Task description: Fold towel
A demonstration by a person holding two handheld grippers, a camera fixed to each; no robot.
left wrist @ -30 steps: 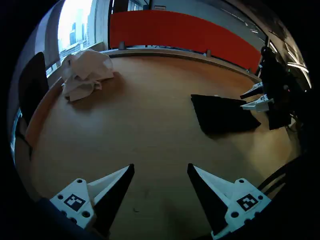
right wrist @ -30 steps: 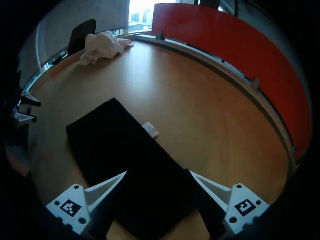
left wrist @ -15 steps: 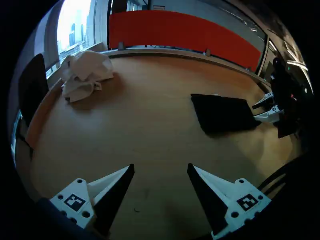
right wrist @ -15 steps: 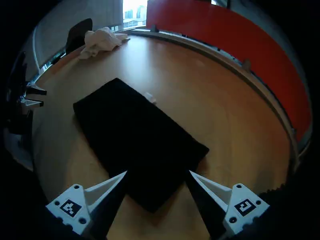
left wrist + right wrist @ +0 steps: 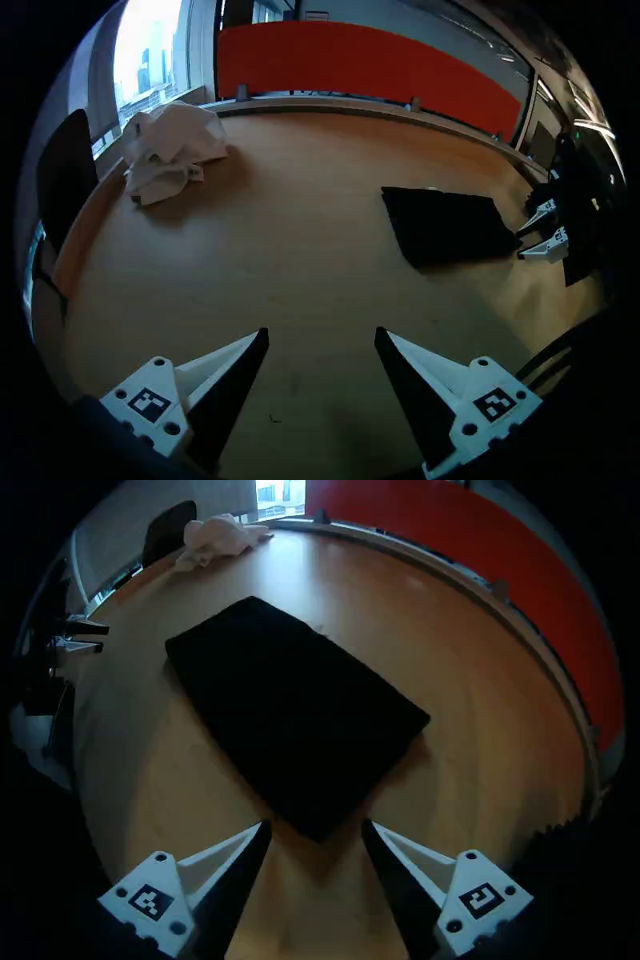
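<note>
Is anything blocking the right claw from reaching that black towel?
Nothing visible does: the open right gripper faces a corner of the black folded towel across the wooden table; crumpled white cloths lie far off.

In the left gripper view, the towel (image 5: pixel 448 224) lies flat on the table (image 5: pixel 304 240) at centre right. The right gripper (image 5: pixel 524 242) is just beside its right edge. A heap of cloth (image 5: pixel 168 148) sits at upper left, near the table's far edge, and a chair (image 5: pixel 64 176) stands left of it, off the table. A partition (image 5: pixel 360 60) runs across the top, behind the table. In the right gripper view, the towel lies at centre, its near corner reaching down to the right gripper at bottom centre. The left gripper (image 5: pixel 104 638) is at the left edge, well apart from the towel.
</note>
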